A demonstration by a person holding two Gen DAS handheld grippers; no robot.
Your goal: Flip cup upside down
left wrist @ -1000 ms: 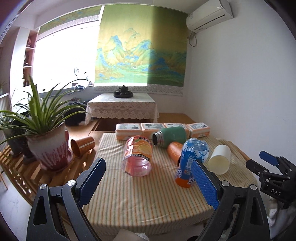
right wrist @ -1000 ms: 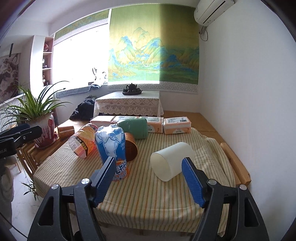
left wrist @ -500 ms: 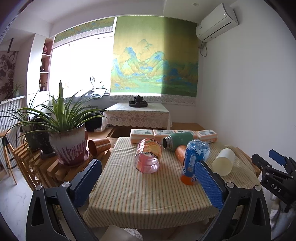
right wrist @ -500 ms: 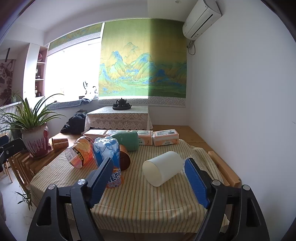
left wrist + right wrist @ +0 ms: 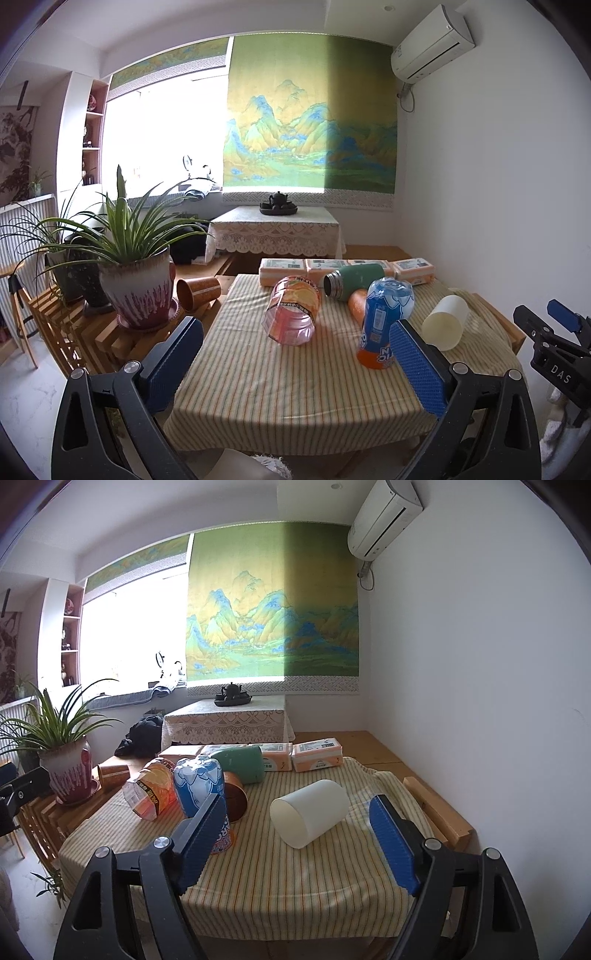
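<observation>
A white cup (image 5: pixel 309 812) lies on its side on the striped tablecloth, open mouth toward me; it also shows in the left wrist view (image 5: pixel 446 322) at the right. My right gripper (image 5: pixel 299 843) is open and empty, held short of the cup with its jaws wide on either side of it. My left gripper (image 5: pixel 291 363) is open and empty above the table's near edge. An orange cup (image 5: pixel 235 799) lies on its side behind the blue bottle (image 5: pixel 201 794). A brown cup (image 5: pixel 198 292) lies on the wooden bench at the left.
On the table (image 5: pixel 280 384) lie a pink-orange plastic jar (image 5: pixel 291 310), a green flask (image 5: pixel 352 281) and several orange packs (image 5: pixel 284 270) at the back. A potted plant (image 5: pixel 136 291) stands left on the bench. The white wall is close on the right.
Both grippers have drawn back and risen a little, so the table and its objects look smaller. The objects on the table have not moved. Both grippers stay open.
</observation>
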